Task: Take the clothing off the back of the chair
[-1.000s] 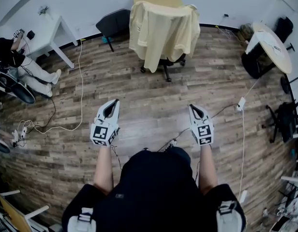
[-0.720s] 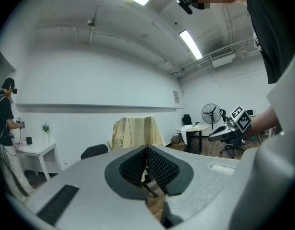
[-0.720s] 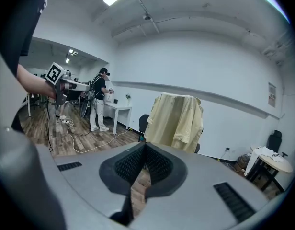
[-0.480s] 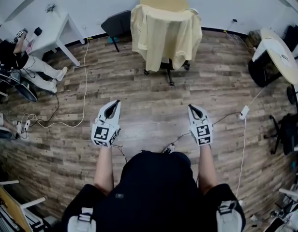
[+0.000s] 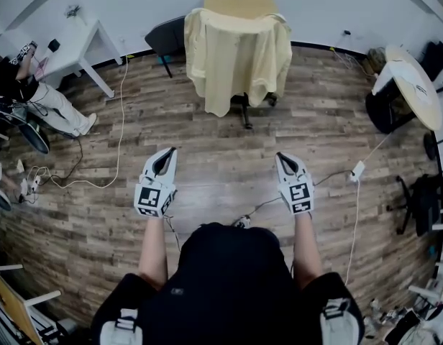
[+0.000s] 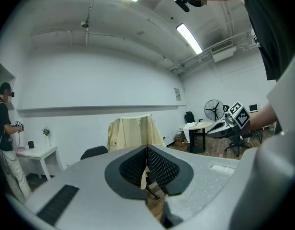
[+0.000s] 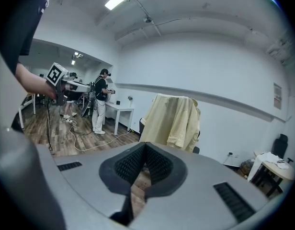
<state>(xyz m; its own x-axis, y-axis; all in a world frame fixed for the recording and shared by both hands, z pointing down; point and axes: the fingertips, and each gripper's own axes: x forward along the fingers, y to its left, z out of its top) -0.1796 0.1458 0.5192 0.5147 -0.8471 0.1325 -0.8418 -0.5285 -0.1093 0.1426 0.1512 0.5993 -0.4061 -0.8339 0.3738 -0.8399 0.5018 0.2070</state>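
Observation:
A pale yellow shirt (image 5: 236, 52) hangs over the back of a black office chair (image 5: 244, 105) near the far wall; it also shows as the shirt (image 6: 133, 133) in the left gripper view and the shirt (image 7: 174, 121) in the right gripper view. My left gripper (image 5: 166, 159) is held out at mid-floor, well short of the chair, jaws shut and empty. My right gripper (image 5: 285, 161) is level with it on the right, also shut and empty. Both point toward the chair.
A second dark chair (image 5: 167, 34) and a white table (image 5: 78, 42) stand left of the shirt, with a person (image 5: 24, 85) beside them. Cables (image 5: 113, 157) and a power strip (image 5: 357, 171) lie on the wood floor. A round table (image 5: 408, 74) is at right.
The chair with the shirt has come nearer and lower in the head view as I walk toward it. Both grippers stay shut and keep their pose ahead of me.

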